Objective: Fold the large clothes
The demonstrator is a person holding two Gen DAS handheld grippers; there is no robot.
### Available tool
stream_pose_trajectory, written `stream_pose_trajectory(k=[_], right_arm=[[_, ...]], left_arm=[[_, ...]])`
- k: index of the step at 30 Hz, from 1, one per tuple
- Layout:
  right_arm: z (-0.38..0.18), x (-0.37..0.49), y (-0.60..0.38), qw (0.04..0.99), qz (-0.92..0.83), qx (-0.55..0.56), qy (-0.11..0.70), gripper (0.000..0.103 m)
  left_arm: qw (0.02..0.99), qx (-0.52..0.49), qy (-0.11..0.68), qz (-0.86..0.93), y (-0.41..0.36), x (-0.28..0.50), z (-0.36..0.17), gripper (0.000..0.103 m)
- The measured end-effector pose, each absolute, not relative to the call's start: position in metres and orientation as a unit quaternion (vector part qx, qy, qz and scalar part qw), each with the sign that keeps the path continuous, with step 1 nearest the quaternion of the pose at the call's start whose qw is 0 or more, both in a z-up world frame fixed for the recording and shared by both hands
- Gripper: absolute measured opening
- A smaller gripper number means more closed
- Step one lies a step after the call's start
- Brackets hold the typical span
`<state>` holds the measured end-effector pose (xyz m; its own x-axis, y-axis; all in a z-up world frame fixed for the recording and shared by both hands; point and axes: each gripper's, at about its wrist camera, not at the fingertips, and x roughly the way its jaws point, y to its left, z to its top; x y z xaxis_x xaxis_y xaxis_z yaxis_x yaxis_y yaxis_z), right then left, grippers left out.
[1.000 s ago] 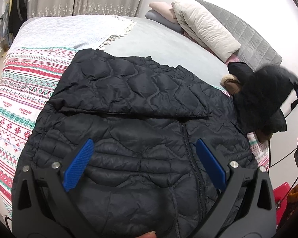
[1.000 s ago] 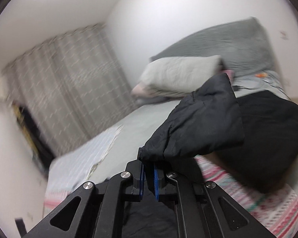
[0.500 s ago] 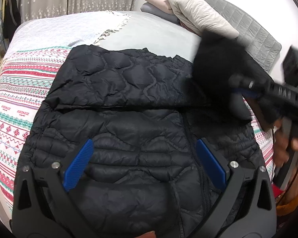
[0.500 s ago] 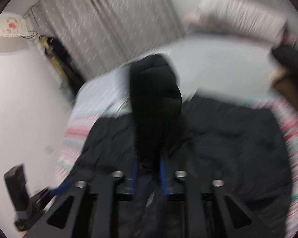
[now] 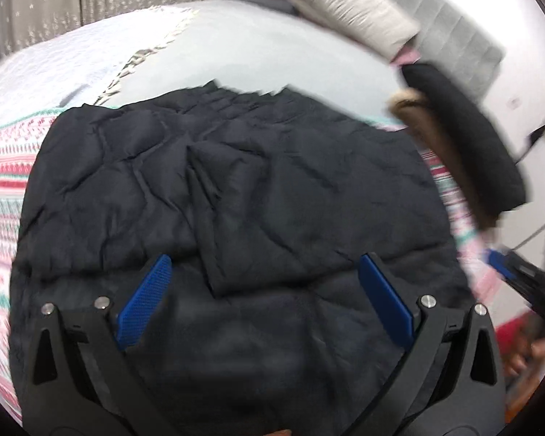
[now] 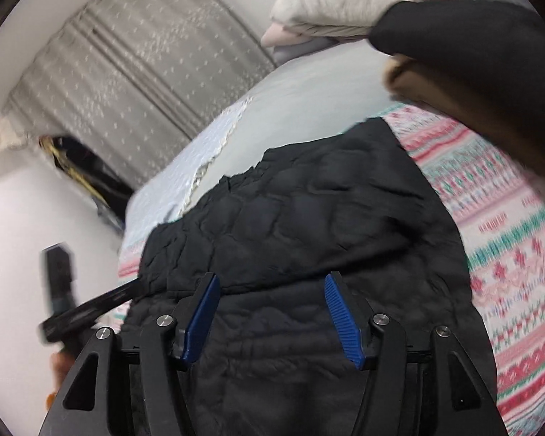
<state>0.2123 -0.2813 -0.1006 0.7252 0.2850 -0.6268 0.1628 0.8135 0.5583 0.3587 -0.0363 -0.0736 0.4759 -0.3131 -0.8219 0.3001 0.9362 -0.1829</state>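
Half a second earlier a dark sleeve was clamped between the blue pads of the right gripper (image 6: 272, 312) and carried over the garment; that sleeve has now been released and is seen laid across the chest of the black quilted puffer jacket (image 5: 236, 200), its cuff end reaching toward the near hem. The right gripper's jaws are now spread apart and nothing is held between them. The left gripper (image 5: 265, 298) is found as before, jaws wide apart and empty, poised over the near part of the jacket.

The jacket is spread flat on the red, green and white patterned blanket (image 5: 0, 189), with its far edge reaching onto the pale grey bedsheet (image 5: 272, 54). To the left of the jacket the blanket is exposed; on the jacket itself both sleeves appear folded inward over the front, forming overlapping panels with a raised crease between them. The fabric is creased and puffy, with stitched quilting visible in the right wrist view. To the right of the jacket its black hood with tan fur trim (image 5: 465, 138) is seen, lying out toward the bed's edge. Beyond the jacket, cream and pink pillows (image 5: 345, 11) are stacked against a grey quilted headboard (image 5: 454, 36).
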Motion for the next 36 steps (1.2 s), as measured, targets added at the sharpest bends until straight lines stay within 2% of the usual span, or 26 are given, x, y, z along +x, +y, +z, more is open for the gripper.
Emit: stream_pose_trajectory(k=[2, 4, 5, 6, 7, 10, 13, 17, 19, 21, 25, 29, 31, 36], right_arm=[[-0.111, 0.204, -0.296, 0.872, 0.035, 0.33, 0.361, 0.061], [-0.118, 0.21, -0.3, 0.866, 0.016, 0.34, 0.367, 0.061], [-0.12, 0.209, -0.303, 0.867, 0.009, 0.34, 0.364, 0.061], [-0.122, 0.21, -0.305, 0.868, 0.005, 0.341, 0.36, 0.061], [-0.122, 0.211, -0.304, 0.868, 0.005, 0.343, 0.359, 0.061], [-0.121, 0.215, -0.3, 0.872, -0.003, 0.324, 0.368, 0.061], [-0.118, 0.216, -0.298, 0.881, -0.024, 0.291, 0.373, 0.061], [-0.116, 0.223, -0.298, 0.883, -0.049, 0.272, 0.379, 0.061], [-0.111, 0.229, -0.298, 0.887, -0.056, 0.256, 0.381, 0.061], [-0.109, 0.24, -0.296, 0.891, -0.064, 0.238, 0.382, 0.061], [-0.109, 0.271, -0.291, 0.893, -0.082, 0.205, 0.393, 0.061], [-0.13, 0.292, -0.293, 0.88, -0.092, 0.184, 0.428, 0.061], [-0.148, 0.295, -0.299, 0.867, -0.103, 0.176, 0.454, 0.061], [-0.165, 0.274, -0.315, 0.862, -0.092, 0.204, 0.455, 0.061]], left_arm=[[0.854, 0.012, 0.5, -0.14, -0.041, 0.382, -0.093, 0.097], [0.85, 0.013, 0.513, -0.12, -0.044, 0.396, -0.108, 0.081], [0.852, 0.01, 0.509, -0.123, -0.048, 0.399, -0.109, 0.058], [0.855, 0.01, 0.502, -0.129, -0.05, 0.399, -0.107, 0.018], [0.86, 0.012, 0.492, -0.137, -0.055, 0.397, -0.101, 0.009], [0.888, 0.01, 0.448, -0.101, -0.049, 0.387, -0.073, 0.01], [0.885, 0.032, 0.464, -0.011, -0.035, 0.387, -0.074, 0.022], [0.874, 0.115, 0.471, 0.035, -0.032, 0.389, -0.084, 0.025], [0.894, 0.087, 0.44, 0.009, -0.028, 0.38, -0.07, 0.034], [0.912, 0.052, 0.405, -0.031, -0.029, 0.371, -0.055, 0.055], [0.915, 0.043, 0.385, -0.11, -0.049, 0.376, -0.053, 0.058], [0.883, 0.049, 0.454, -0.112, -0.06, 0.399, -0.098, 0.06], [0.876, 0.041, 0.466, -0.116, -0.056, 0.397, -0.117, 0.066], [0.87, 0.037, 0.477, -0.118, -0.048, 0.384, -0.112, 0.069]])
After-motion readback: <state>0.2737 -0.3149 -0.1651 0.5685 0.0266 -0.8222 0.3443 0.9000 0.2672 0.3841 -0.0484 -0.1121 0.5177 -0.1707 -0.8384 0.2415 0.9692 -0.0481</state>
